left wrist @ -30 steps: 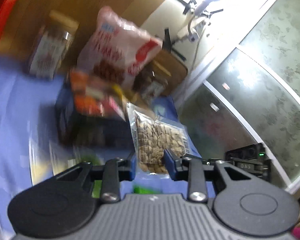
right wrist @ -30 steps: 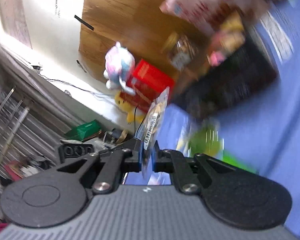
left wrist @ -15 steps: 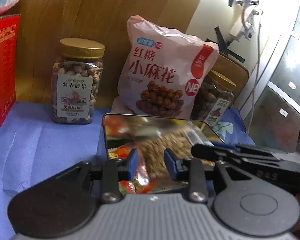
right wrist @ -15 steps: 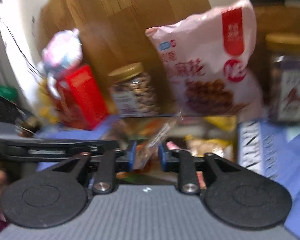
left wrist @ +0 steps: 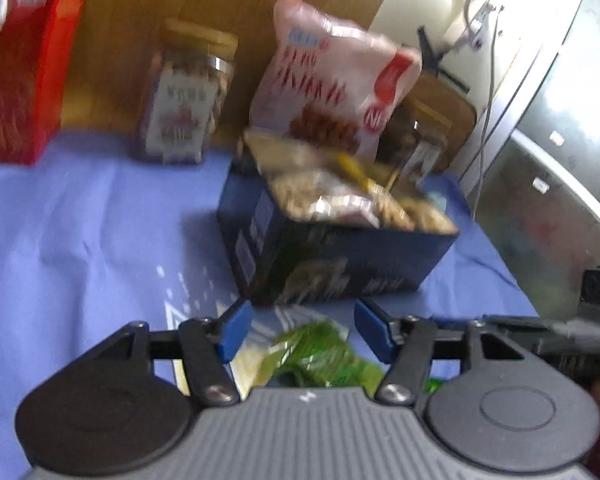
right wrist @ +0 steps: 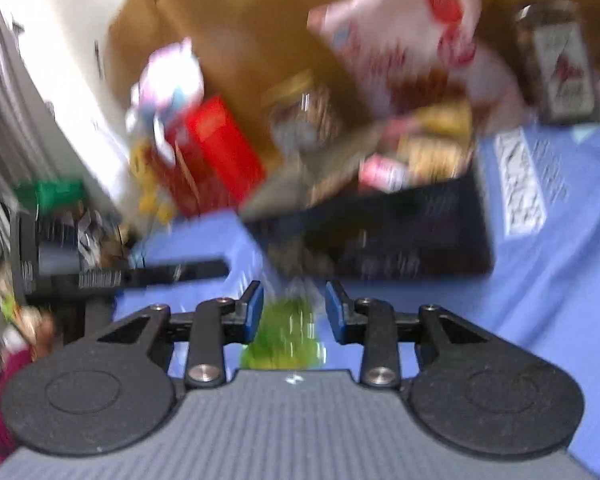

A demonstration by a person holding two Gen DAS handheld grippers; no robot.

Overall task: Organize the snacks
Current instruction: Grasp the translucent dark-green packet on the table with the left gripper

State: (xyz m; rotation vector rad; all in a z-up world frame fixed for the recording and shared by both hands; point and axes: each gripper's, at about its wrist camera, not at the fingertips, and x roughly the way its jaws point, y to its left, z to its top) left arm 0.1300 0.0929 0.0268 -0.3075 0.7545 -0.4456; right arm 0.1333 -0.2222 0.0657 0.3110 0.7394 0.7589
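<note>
A dark blue box (left wrist: 340,248) stands on the blue cloth, filled with snack packets; a clear bag of nuts (left wrist: 340,200) lies on top. The box also shows, blurred, in the right wrist view (right wrist: 400,232). My left gripper (left wrist: 296,330) is open and empty, in front of the box and above a green snack packet (left wrist: 316,356) on the cloth. My right gripper (right wrist: 295,312) is open and empty over the same green packet (right wrist: 284,340).
Behind the box stand a pink snack bag (left wrist: 332,80), a nut jar (left wrist: 184,96), a second jar (left wrist: 420,136) and a red carton (left wrist: 24,68) against a wooden board. The other gripper (right wrist: 112,276) reaches in at the left of the right wrist view.
The right gripper has let go of the clear nut bag, which now lies in the box. Both grippers have opened wider and drawn back from the box to above the green packet.
</note>
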